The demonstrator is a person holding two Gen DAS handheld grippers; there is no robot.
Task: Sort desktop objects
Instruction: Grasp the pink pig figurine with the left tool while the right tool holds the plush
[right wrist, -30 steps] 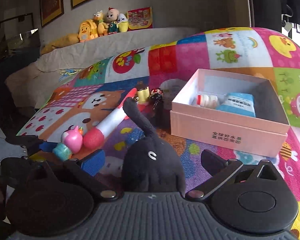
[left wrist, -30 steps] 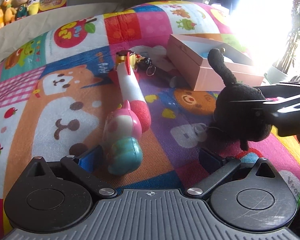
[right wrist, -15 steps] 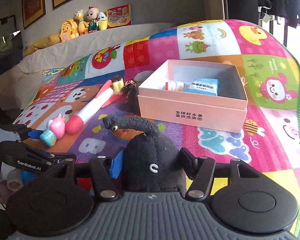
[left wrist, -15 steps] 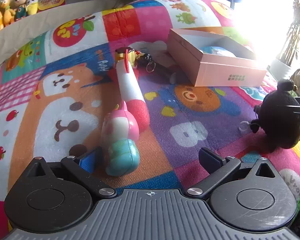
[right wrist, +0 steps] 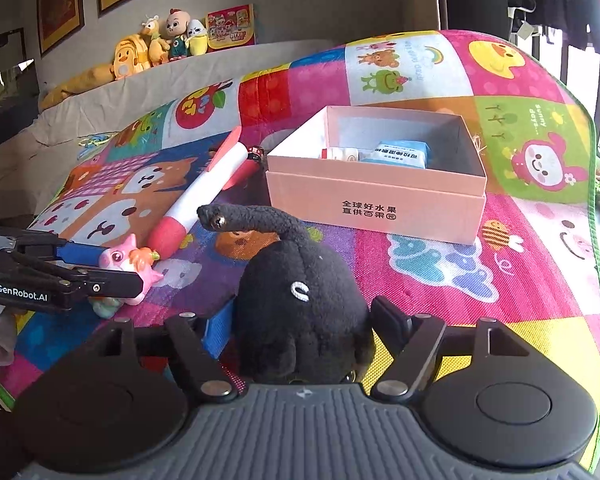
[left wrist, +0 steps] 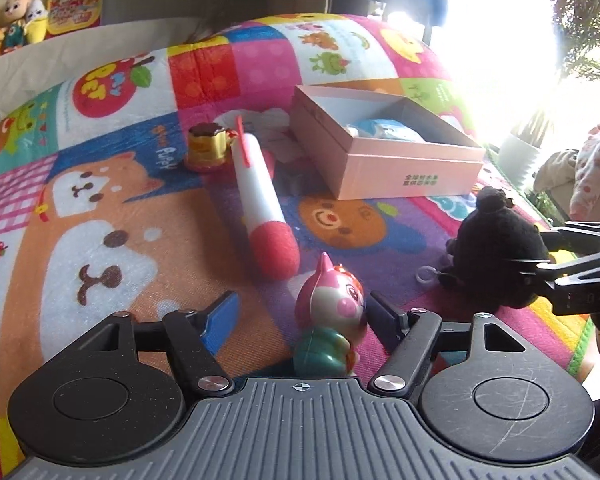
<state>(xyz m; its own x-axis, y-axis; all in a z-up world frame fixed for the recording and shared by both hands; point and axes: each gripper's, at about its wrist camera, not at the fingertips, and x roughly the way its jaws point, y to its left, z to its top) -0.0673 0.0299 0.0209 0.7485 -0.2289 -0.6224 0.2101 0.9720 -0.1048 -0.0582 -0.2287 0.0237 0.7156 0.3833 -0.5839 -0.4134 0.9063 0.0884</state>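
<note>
Black plush fills the gap between the fingers of the right gripper point(right wrist: 302, 320): one round black soft toy point(right wrist: 300, 300) with a long curved stalk ending in a shiny bead and a small white mark on its body. The jaws have just been opening somewhat, and whether the pads still press its sides I cannot tell, since the plush hides them. One pink and teal figurine point(left wrist: 332, 320) stands between the fingers of the left gripper point(left wrist: 302, 316), whose jaws have just been closing; its right finger sits against the figurine while the blue-padded left finger stands apart, so the toy is not pinched. The figurine has a pointed pink ear, a white face and a teal lower body. Ahead of the left fingers lies one white toy rocket point(left wrist: 260, 200) with a red foam tip, and beyond its far end one gold cup-shaped toy point(left wrist: 208, 148). Ahead of the right fingers stands one open pink box point(right wrist: 376, 196) holding two things: a blue packet point(right wrist: 400, 154) and a small white bottle point(right wrist: 340, 154). All rest on a colourful patchwork play mat point(right wrist: 440, 276).
</note>
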